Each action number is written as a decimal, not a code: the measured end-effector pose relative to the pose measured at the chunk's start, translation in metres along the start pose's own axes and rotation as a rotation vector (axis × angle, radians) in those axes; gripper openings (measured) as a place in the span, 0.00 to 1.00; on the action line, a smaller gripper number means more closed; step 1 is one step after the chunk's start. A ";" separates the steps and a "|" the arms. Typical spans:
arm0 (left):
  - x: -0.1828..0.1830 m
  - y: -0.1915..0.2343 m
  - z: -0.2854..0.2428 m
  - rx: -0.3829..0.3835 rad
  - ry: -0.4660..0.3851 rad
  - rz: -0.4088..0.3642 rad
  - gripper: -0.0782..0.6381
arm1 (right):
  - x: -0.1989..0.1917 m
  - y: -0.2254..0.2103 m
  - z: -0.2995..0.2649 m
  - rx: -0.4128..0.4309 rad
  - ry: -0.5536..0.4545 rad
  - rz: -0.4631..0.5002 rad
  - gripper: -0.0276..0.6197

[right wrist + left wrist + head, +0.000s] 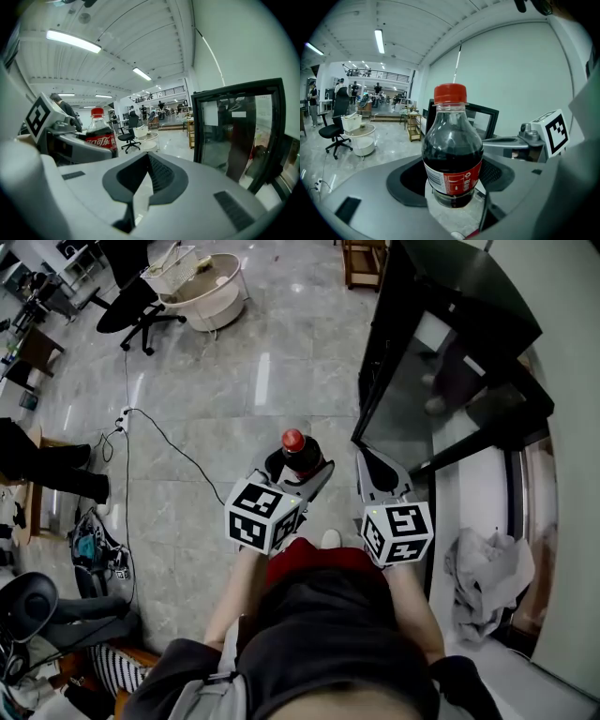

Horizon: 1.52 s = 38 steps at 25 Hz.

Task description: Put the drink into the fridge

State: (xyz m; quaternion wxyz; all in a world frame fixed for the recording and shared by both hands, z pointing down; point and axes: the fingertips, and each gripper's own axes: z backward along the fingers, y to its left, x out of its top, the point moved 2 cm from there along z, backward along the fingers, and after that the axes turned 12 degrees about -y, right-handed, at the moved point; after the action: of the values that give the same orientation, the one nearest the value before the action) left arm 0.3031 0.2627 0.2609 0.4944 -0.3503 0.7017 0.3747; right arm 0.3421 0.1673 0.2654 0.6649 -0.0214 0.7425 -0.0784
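Note:
A cola bottle [300,454] with a red cap and red label hangs above the floor, upright between the jaws of my left gripper [298,467]. In the left gripper view the bottle [452,159] fills the middle and the gripper [452,190] is shut on its lower body. My right gripper [367,460] is beside it to the right, jaws together with nothing in them. The right gripper view shows those jaws [149,158] meeting at the tip, with the bottle [99,133] at left. The black glass-door fridge [441,371] stands ahead on the right, its door [239,131] closed.
A grey marble floor [272,362] stretches ahead. Far back stand an office chair [136,306], a round white table [211,292] and a wooden rack [361,261]. A black cable [164,439] runs across the floor at left. A crumpled cloth [487,582] lies by the fridge's near side.

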 end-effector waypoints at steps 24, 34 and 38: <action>0.020 0.014 -0.029 0.061 -0.013 -0.035 0.55 | 0.014 -0.029 -0.031 0.014 -0.022 -0.008 0.07; 0.038 0.064 -0.066 0.019 -0.013 -0.068 0.55 | 0.022 -0.038 -0.085 -0.024 -0.034 -0.009 0.07; 0.041 0.099 -0.089 -0.008 0.000 -0.062 0.55 | 0.021 -0.043 -0.124 -0.049 -0.031 -0.015 0.07</action>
State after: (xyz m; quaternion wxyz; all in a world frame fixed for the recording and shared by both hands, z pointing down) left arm 0.1685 0.2268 0.2595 0.5042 -0.3740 0.6890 0.3620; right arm 0.2142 0.1331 0.2641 0.6751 -0.0445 0.7335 -0.0650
